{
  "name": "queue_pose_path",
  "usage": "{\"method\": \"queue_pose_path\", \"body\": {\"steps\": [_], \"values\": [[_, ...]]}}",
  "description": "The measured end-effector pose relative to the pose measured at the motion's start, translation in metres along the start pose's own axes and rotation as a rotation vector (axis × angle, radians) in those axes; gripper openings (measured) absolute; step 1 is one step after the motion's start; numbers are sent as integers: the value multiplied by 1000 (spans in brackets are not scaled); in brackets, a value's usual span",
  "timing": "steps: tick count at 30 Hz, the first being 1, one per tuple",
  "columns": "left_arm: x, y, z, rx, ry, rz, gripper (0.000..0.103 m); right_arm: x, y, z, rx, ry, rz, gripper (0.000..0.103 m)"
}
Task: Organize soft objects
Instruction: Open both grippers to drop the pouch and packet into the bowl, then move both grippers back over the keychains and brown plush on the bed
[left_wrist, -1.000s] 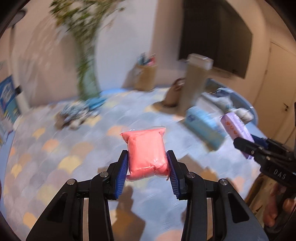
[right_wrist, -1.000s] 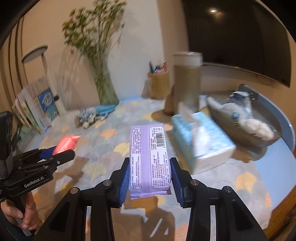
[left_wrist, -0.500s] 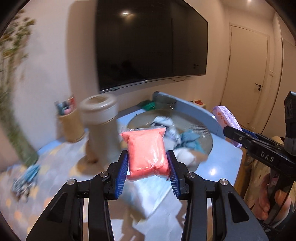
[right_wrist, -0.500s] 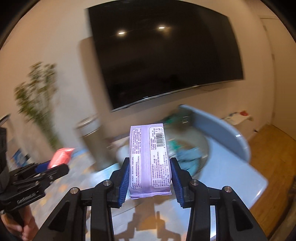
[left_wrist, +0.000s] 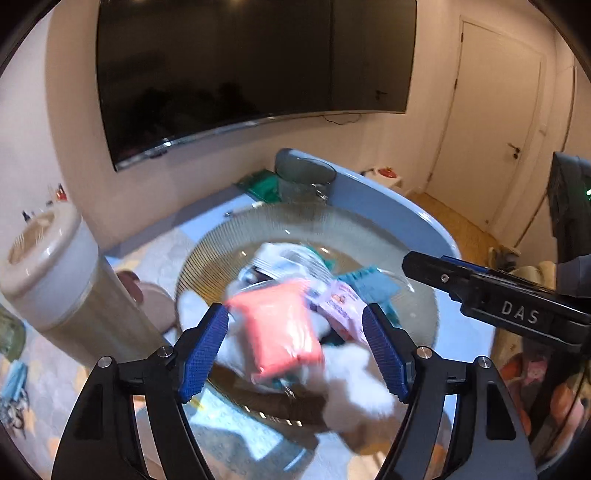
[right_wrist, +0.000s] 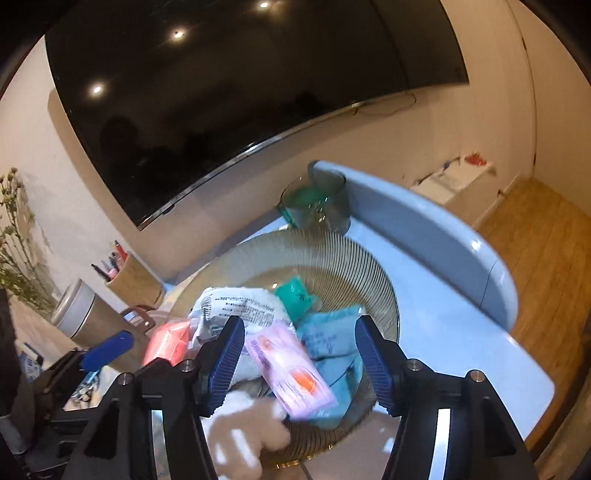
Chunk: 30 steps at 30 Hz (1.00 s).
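Note:
My left gripper (left_wrist: 295, 349) is open above the ribbed glass bowl (left_wrist: 229, 240). The pink packet (left_wrist: 282, 328) is blurred between the jaws and touches neither pad, over the bowl's contents. My right gripper (right_wrist: 299, 363) is open too. The purple packet (right_wrist: 291, 369) lies tilted and free between its jaws, over the bowl (right_wrist: 332, 254). The bowl holds a white packet (right_wrist: 236, 306), a teal item (right_wrist: 295, 295), a blue packet (right_wrist: 328, 336) and a white fluffy thing (left_wrist: 354, 384). The pink packet also shows in the right wrist view (right_wrist: 166, 343).
A tall beige canister with a white lid (left_wrist: 55, 280) stands left of the bowl. A smoky glass cup (right_wrist: 328, 199) stands behind it. A pen holder (right_wrist: 129, 280) sits by the wall. The blue table edge (right_wrist: 480, 273) curves at the right above the wooden floor.
Both grippers have opened over the bowl. The pink packet has left the left jaws and the purple packet has left the right jaws, both dropping toward the bowl.

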<state>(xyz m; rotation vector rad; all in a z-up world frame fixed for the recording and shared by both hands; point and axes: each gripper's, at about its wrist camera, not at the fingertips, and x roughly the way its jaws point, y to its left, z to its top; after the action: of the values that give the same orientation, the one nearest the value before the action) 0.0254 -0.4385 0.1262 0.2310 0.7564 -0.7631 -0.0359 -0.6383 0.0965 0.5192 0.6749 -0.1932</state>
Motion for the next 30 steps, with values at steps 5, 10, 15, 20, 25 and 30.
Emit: {"method": "queue_pose_path", "body": {"steps": [5,10,15,20,25,30], "values": [[-29,7,-14,-17,-14,-34,74,-10,-4,-14,1,11,-6,62],[-85,28,-36,-54,-81,-35,74,-36,16,-30,-24,-19,37,62],[-144,67,-68,-106,-98,52,74,-59,66,-53,-118,-24,83,63],[-204,120,-102,-175,-131,196,74,-78,140,-87,-257,-21,166,79],[-260,169,-141,-211,-164,491,81,-78,229,-129,-410,8,273,87],[-282,220,-187,-293,-183,565,88,-57,302,-171,-516,65,353,87]]}}
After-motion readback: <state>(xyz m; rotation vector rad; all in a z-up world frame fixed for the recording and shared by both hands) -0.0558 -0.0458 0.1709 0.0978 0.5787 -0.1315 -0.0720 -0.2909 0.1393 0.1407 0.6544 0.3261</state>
